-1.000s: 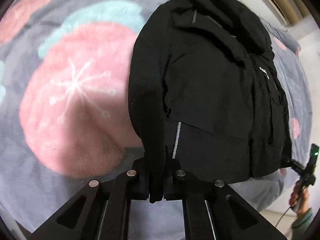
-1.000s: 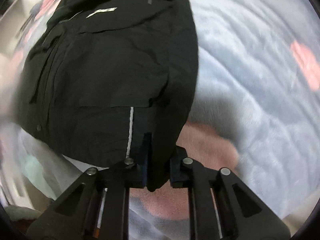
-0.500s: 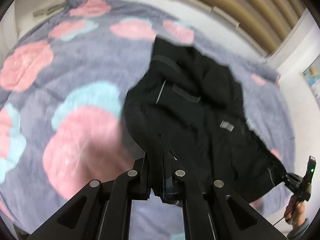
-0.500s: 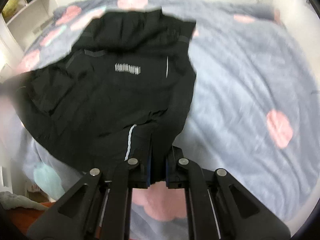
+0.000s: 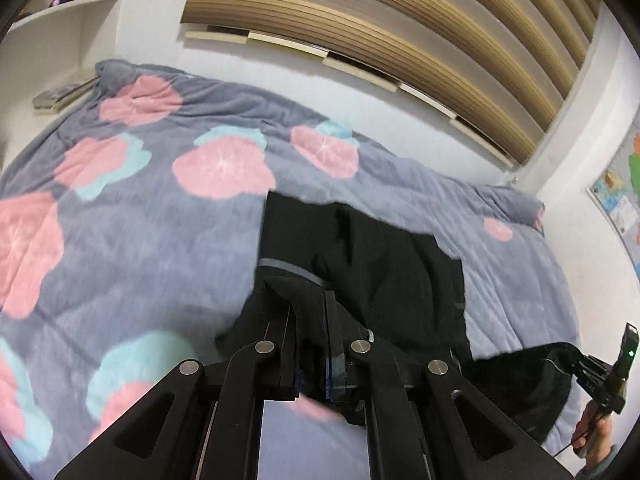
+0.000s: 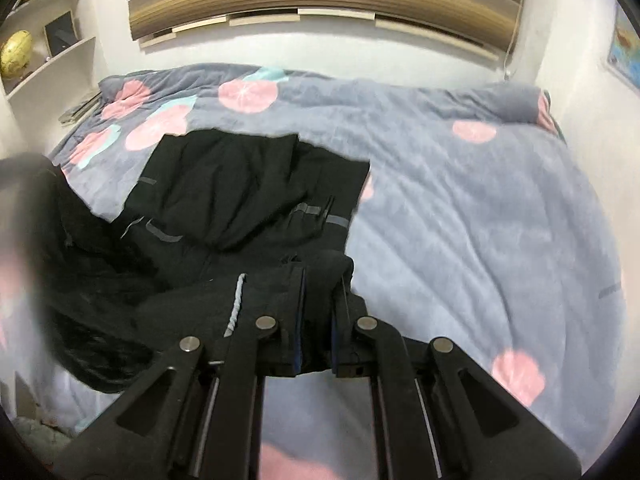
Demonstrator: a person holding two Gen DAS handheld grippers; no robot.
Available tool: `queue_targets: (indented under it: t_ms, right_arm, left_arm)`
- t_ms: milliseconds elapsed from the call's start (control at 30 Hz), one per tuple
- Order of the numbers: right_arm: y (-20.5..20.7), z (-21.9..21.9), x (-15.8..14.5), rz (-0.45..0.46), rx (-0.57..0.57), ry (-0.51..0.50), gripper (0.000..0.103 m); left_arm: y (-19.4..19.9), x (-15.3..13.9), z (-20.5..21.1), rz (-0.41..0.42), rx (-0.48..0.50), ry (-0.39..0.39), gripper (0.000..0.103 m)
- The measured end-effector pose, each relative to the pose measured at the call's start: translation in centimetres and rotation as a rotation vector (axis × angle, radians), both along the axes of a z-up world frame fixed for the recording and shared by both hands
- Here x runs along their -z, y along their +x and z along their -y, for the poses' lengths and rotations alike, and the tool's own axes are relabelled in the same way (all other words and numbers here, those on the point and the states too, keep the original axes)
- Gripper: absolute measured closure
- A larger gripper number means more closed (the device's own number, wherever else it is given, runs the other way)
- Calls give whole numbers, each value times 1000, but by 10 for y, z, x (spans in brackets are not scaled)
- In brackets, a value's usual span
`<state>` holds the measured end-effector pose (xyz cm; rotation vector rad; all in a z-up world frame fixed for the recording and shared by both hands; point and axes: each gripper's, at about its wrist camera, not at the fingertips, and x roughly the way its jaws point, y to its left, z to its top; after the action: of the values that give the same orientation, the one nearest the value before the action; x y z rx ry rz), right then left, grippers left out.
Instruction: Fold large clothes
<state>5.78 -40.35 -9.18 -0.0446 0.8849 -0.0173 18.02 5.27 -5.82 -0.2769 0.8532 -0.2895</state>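
Observation:
A large black jacket with grey reflective strips lies spread on the grey bed cover, its far hem flat on the bed. My left gripper is shut on a bunched black edge of the jacket at its near left side. My right gripper is shut on the jacket at its near right side. In the left wrist view the right gripper's body and the hand holding it show at the far right, with dark cloth hanging from it.
The grey bed cover with pink and teal flower patches fills most of both views. A white wall with a wood-slat panel stands behind the bed. Shelves with a yellow globe stand at the left.
Both grippers swung up and forward with the jacket. The jacket went from hanging before the cameras to lying stretched out across the bed.

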Motion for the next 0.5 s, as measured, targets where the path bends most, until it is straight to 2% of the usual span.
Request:
queue_targets:
  t_ms: [133, 267, 367, 500]
  right_arm:
    - [53, 15, 6, -1, 21, -15, 96]
    - [120, 29, 26, -31, 52, -12, 96]
    - [175, 40, 53, -81, 74, 16, 95]
    - [239, 44, 107, -182, 103, 26, 95]
  left_arm:
    - [61, 16, 7, -21, -29, 32, 95]
    - [129, 50, 15, -74, -74, 61, 94]
    - [174, 86, 22, -134, -112, 77, 91]
    - [218, 142, 41, -210, -108, 152, 91]
